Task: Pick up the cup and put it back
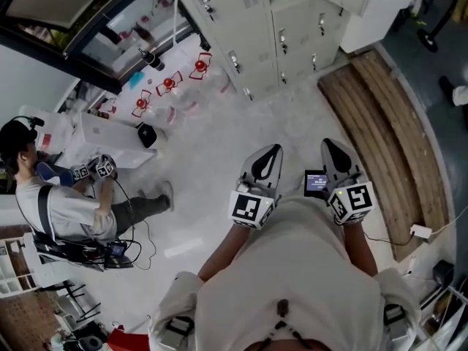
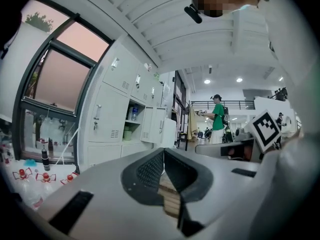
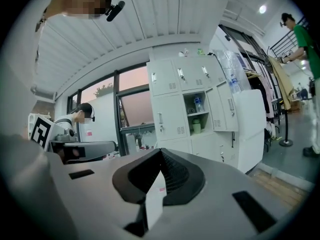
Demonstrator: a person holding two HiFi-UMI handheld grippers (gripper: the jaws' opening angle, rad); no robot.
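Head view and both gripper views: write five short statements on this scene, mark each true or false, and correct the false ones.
1. The left tool has its jaws together with nothing between them. True.
2. The right tool grips a cup. False: its jaws are shut on nothing.
3. White metal lockers stand ahead of the person holding the tools. True.
4. The other person in a grey shirt is at the head view's right. False: at its left.
5. Every locker door is closed. False: one open compartment shows a clear plastic bottle inside.
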